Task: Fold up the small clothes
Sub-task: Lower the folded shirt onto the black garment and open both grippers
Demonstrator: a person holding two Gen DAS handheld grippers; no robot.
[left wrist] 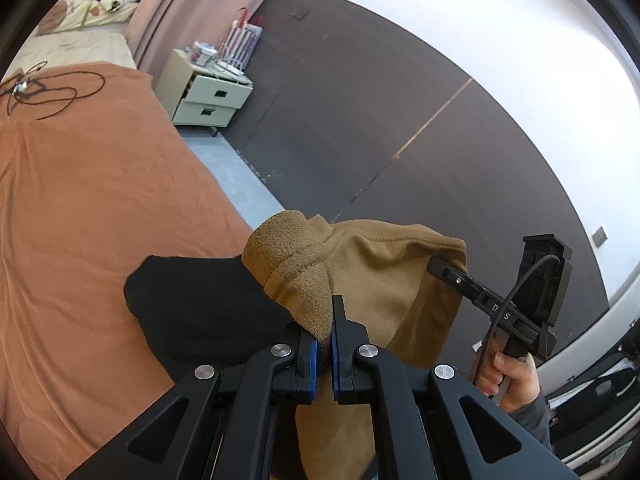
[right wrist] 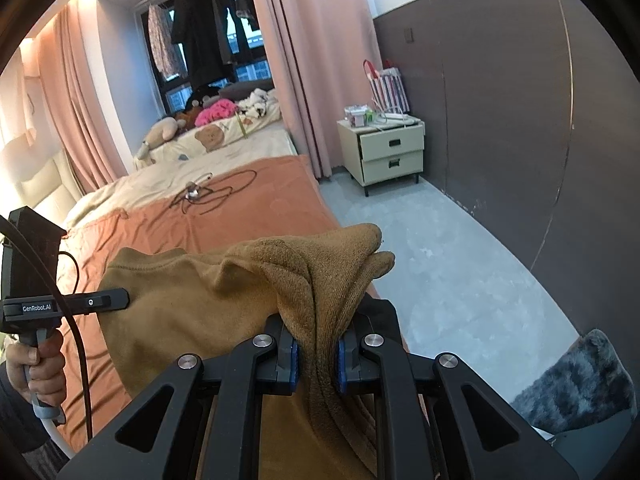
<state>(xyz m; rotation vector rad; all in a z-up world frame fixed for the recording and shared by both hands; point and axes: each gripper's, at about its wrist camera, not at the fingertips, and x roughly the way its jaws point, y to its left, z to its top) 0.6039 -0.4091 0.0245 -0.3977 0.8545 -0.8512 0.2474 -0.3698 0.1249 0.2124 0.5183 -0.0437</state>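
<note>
A tan-brown knit garment [left wrist: 384, 280] hangs in the air between my two grippers, above the orange bed cover [left wrist: 80, 208]. My left gripper [left wrist: 324, 344] is shut on one ribbed corner of it. My right gripper [right wrist: 317, 354] is shut on a thick bunch of the same garment [right wrist: 192, 304]. In the left wrist view the right gripper [left wrist: 440, 268] grips the garment's far edge. In the right wrist view the left gripper [right wrist: 120, 298] shows at the garment's left edge. A black garment [left wrist: 200, 312] lies on the bed under the tan one.
A black cable [right wrist: 216, 192] lies on the orange bed cover [right wrist: 248, 208] further up. A cream nightstand [right wrist: 390, 152] with two drawers stands against the dark wall. Grey floor [right wrist: 440, 272] runs right of the bed. A grey furry item [right wrist: 580, 380] lies at lower right.
</note>
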